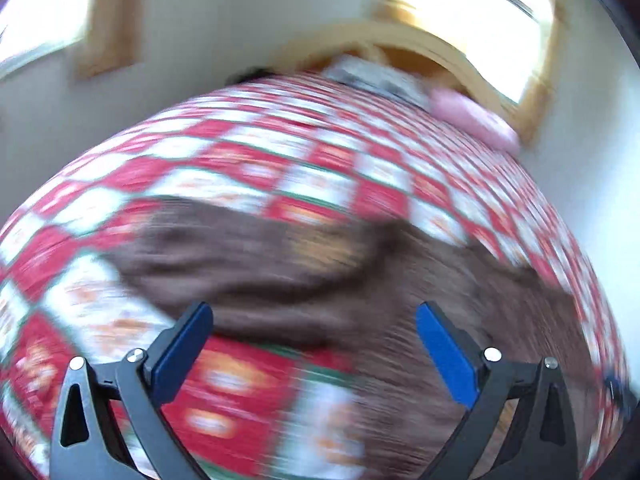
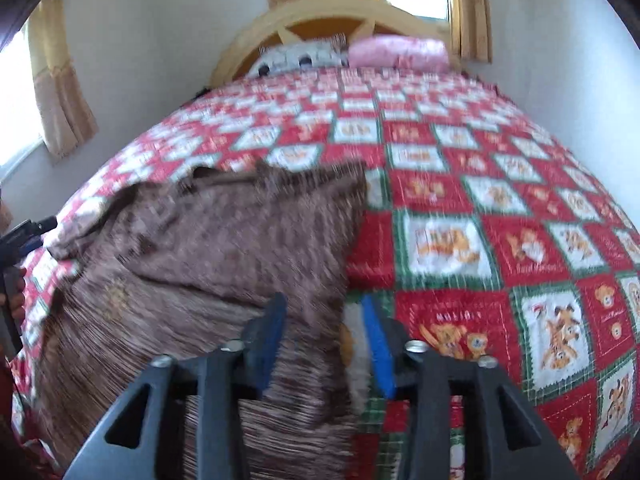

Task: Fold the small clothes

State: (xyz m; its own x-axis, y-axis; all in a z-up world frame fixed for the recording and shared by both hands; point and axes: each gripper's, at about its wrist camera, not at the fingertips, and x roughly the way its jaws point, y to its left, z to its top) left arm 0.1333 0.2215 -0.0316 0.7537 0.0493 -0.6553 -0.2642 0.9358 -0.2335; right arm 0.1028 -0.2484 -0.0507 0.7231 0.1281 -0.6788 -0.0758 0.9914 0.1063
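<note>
Brown garment (image 2: 192, 264) spread on the quilted bedspread (image 2: 500, 208), both grippers released.

Left gripper (image 1: 314, 316): jaws wide apart, empty, above the garment's near edge. Right gripper (image 2: 324, 312): jaws partly apart, pads not pressing; the garment's right edge lies just below and between them.

The left gripper (image 1: 314, 316) tilts downward, its blue-padded jaws spread wide with nothing between them. The right gripper (image 2: 324, 320) also tilts down, jaws parted about halfway, the pads pressing nothing.
</note>
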